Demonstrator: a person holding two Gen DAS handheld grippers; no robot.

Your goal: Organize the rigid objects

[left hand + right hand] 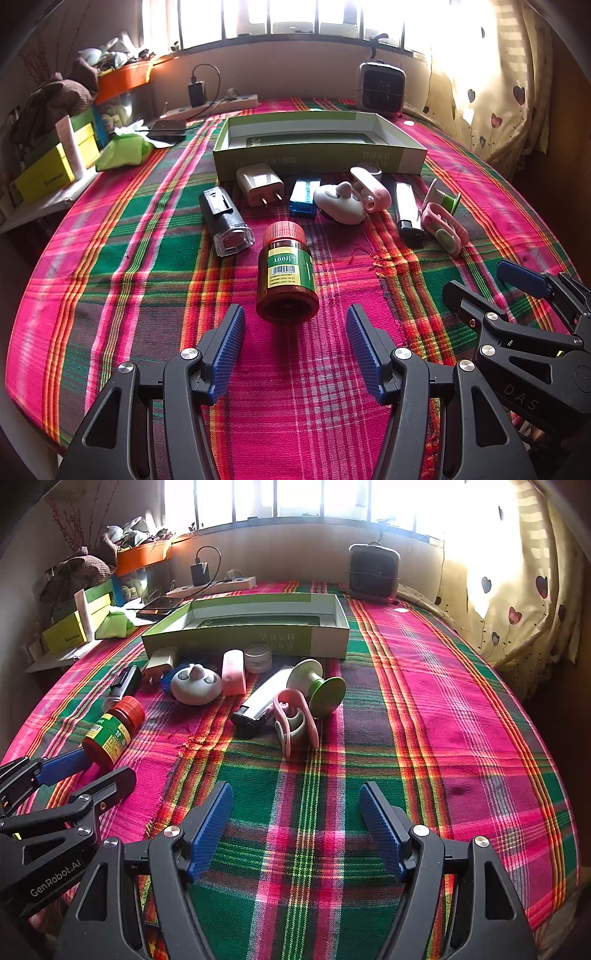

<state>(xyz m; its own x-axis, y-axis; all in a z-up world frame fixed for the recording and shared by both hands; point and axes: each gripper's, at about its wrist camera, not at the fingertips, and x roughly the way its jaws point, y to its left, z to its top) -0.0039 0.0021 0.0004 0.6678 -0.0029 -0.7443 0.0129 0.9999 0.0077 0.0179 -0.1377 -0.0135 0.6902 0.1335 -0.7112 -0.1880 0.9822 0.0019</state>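
Left wrist view, left tool [295, 347] wide open, empty, low behind lying bottle [287, 275], right tool [295, 825] likewise agape

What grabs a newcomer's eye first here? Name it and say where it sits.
The loud pink-and-green plaid cloth covers the whole table. On it, a brown pill bottle with a red cap lies on its side just ahead of the open left gripper. Behind it, small items are strung in a row before a shallow green box, which looks empty.

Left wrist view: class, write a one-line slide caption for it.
Open left gripper faces a red-capped bottle lying on the plaid cloth, the empty box beyond.
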